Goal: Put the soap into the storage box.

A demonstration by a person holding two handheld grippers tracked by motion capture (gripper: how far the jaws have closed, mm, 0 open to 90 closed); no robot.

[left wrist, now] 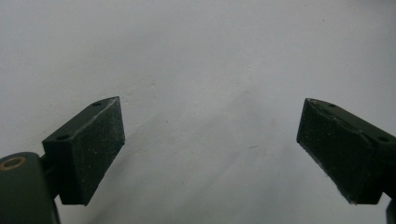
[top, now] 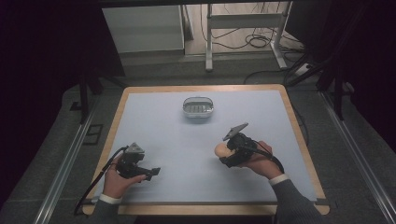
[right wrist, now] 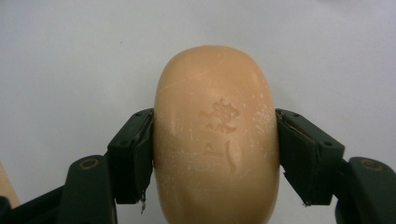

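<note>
Only a small oval grey slotted dish (top: 198,108) stands far on the pale blue tabletop (top: 187,154); around it the surface lies open.

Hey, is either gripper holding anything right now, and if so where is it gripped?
The right gripper holds a peach soap bar, its jaws clamped on the bar's two long sides around the middle. The left gripper is open and holds nothing.

From my high view the scene is dim: the table (top: 154,135) catches soft, even overhead light while the edges fall into near-black. I see only faint, diffuse shadows under the hands. In the left gripper view the surface is grainy, brighter at top, with soft shadows beneath the jaws. In the right gripper view the soap (right wrist: 216,135) is sharp, evenly lit, without glare.
</note>
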